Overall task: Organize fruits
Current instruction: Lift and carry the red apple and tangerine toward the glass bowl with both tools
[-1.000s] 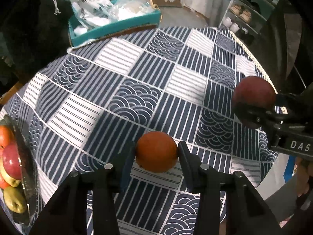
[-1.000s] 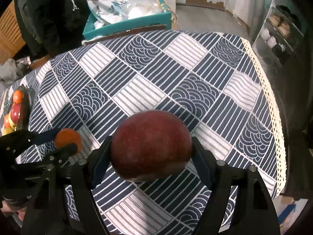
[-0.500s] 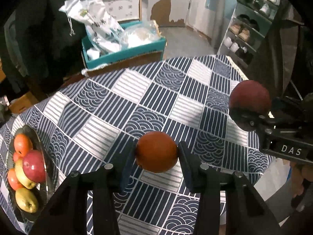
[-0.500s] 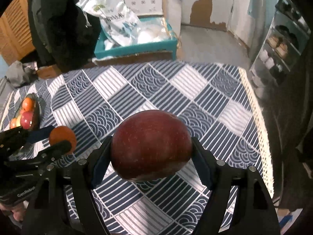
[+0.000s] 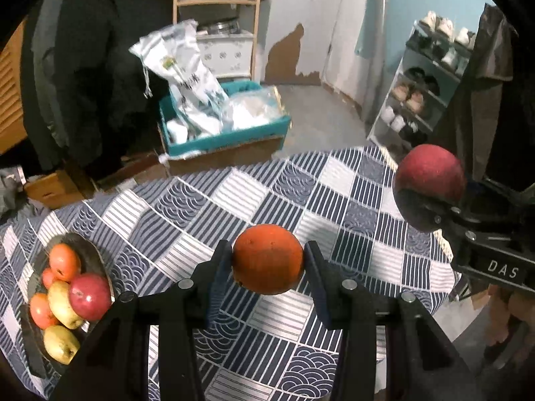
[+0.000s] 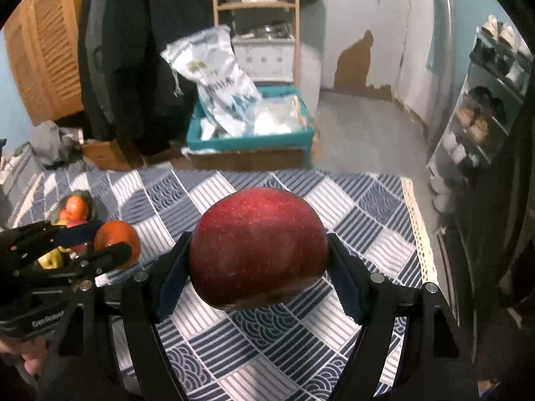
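Below me the table (image 5: 187,207) wears a blue checked cloth. On its left, a dark plate (image 5: 87,247) holds apples and oranges. My right fingers (image 6: 257,250) squeeze a red apple (image 6: 257,247); my left fingers (image 5: 267,260) squeeze an orange (image 5: 267,259).

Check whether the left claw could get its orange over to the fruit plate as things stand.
Probably yes. The left claw is shut on the orange above the tablecloth, and only bare cloth lies between it and the plate to its left. The right claw, holding the red apple, sits on the other side.
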Tool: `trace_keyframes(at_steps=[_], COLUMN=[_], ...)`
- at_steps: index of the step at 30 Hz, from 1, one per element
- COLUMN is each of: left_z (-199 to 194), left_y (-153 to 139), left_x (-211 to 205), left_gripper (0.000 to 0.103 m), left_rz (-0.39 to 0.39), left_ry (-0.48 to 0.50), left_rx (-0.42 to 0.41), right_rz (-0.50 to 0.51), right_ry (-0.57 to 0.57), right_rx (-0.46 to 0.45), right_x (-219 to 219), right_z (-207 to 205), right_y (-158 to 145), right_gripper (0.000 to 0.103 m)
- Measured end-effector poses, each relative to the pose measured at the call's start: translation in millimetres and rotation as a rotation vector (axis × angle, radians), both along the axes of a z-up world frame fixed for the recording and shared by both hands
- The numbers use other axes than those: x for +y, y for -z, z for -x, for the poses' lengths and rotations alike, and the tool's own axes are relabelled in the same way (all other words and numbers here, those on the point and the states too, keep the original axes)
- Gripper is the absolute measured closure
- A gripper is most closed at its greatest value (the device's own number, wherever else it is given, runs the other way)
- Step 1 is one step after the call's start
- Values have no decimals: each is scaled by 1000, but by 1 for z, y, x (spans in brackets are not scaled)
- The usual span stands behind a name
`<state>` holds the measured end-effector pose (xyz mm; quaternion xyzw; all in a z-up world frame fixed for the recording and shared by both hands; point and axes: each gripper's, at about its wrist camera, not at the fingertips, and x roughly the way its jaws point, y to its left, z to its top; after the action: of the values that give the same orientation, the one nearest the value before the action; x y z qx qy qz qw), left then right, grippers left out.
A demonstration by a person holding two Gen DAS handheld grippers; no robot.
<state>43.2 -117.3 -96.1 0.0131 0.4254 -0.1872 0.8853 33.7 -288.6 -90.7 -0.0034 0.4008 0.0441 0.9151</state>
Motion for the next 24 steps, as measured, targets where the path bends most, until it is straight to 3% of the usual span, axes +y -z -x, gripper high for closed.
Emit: trace_keyframes(at_steps=[11,24], left_z=[12,20], left_y=[-36,-62], left_x=[28,65], left_gripper=[58,58], left_rz=[16,57], left_ry=[-42,-95], left_rx=[-100,-156], right_rz=[-32,-56], right_ry=[-69,-139], right_rx=[-90,-116], right_x=[24,56], right_z=[13,11], right_y=[-35,-50], right_gripper=[26,26])
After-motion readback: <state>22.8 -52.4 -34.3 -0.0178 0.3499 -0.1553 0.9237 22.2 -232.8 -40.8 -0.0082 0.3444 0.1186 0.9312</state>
